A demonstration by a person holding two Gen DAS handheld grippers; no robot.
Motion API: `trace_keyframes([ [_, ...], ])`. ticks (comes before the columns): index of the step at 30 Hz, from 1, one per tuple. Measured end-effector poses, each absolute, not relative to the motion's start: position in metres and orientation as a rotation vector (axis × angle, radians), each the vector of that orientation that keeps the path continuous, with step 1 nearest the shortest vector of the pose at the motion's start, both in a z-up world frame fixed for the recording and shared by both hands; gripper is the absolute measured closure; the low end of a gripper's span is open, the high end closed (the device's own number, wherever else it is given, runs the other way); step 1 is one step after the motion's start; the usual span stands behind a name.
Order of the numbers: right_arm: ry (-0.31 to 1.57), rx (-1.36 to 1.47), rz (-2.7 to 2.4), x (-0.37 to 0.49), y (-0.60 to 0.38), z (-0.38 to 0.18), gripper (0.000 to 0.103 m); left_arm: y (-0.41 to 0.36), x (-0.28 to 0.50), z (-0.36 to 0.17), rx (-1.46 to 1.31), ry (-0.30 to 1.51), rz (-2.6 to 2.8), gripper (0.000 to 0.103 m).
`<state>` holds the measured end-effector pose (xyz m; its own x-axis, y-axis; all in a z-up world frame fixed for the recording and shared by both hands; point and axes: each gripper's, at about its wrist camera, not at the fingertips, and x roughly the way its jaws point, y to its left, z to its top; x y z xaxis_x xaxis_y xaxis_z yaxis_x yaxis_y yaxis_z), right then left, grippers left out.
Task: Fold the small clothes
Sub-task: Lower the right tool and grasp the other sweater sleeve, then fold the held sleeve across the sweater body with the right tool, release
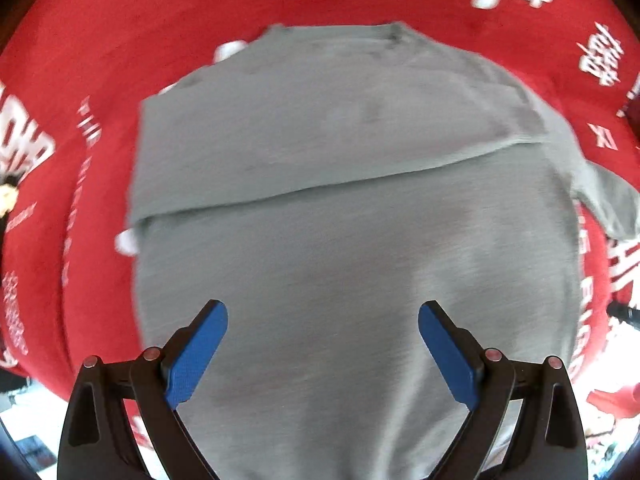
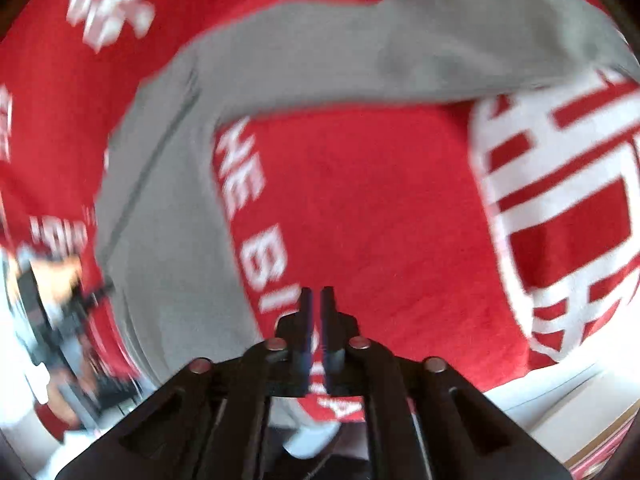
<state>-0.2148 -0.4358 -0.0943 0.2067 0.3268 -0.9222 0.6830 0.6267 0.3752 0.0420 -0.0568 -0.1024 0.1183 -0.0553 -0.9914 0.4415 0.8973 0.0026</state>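
Note:
A grey long-sleeved top (image 1: 340, 184) lies flat on a red cloth with white lettering (image 1: 64, 128). One sleeve is folded across its body as a diagonal band; the other sleeve (image 1: 608, 204) sticks out at the right. My left gripper (image 1: 323, 312) is open and empty, its blue pads (image 1: 200, 356) hovering above the lower part of the top. In the right wrist view the free sleeve (image 2: 460, 40) arcs across the top and the garment's side (image 2: 160, 220) runs down the left. My right gripper (image 2: 317, 292) is shut and empty above the red cloth (image 2: 380, 220).
The red cloth's near edge (image 2: 540, 372) gives way to a white surface at the lower right. A blurred dark object (image 2: 60, 312) sits at the left edge of the right wrist view. Clutter shows at the lower right corner (image 1: 612, 400) of the left wrist view.

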Motion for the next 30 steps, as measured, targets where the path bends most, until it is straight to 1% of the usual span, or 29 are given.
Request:
trace_keyframes([
  [1,1.354,0.961,-0.345,-0.219,-0.448,-0.091,0.070,-0.067,0.041,-0.102,0.329,1.413,-0.389,0.006],
  [2,1.317,0.992,-0.385,-0.226,-0.461,-0.089,0.046,-0.077,0.040,-0.103,0.328,1.416,-0.406,0.006],
  [3,1.279,1.019,-0.419,-0.231,-0.472,-0.087,0.040,-0.088,0.040,-0.104,0.326,1.421,-0.424,0.006],
  [7,1.106,1.168,-0.523,-0.250,-0.520,-0.087,0.040,-0.131,0.034,-0.104,0.311,1.413,-0.481,0.006],
  [11,0.992,1.289,-0.596,-0.257,-0.552,-0.100,0.040,-0.168,0.035,-0.105,0.291,1.407,-0.519,0.006],
  [16,0.885,1.370,-0.609,-0.254,-0.573,-0.117,0.040,-0.210,0.040,-0.103,0.285,1.366,-0.535,0.006],
  [20,0.820,1.388,-0.610,-0.255,-0.584,-0.115,0.040,-0.238,0.062,-0.098,0.202,1.317,-0.494,0.006],
  [23,0.767,1.428,-0.627,-0.247,-0.579,-0.117,0.040,-0.259,0.073,-0.103,0.189,1.297,-0.484,0.006],
  [25,0.729,1.478,-0.632,-0.251,-0.584,-0.117,0.042,-0.273,0.075,-0.114,0.229,1.304,-0.484,0.006],
  [26,0.717,1.496,-0.633,-0.251,-0.585,-0.117,0.048,-0.280,0.074,-0.120,0.254,1.307,-0.485,0.006],
  [27,0.711,1.507,-0.636,-0.248,-0.586,-0.118,0.065,-0.286,0.072,-0.126,0.276,1.308,-0.490,0.006],
  [28,0.715,1.510,-0.637,-0.247,-0.588,-0.117,0.079,-0.290,0.070,-0.131,0.295,1.311,-0.494,0.006],
  [29,0.714,1.511,-0.636,-0.247,-0.590,-0.116,0.097,-0.293,0.068,-0.136,0.310,1.319,-0.499,0.006],
  [30,0.702,1.520,-0.628,-0.245,-0.590,-0.115,0.097,-0.296,0.065,-0.143,0.333,1.331,-0.499,0.006],
])
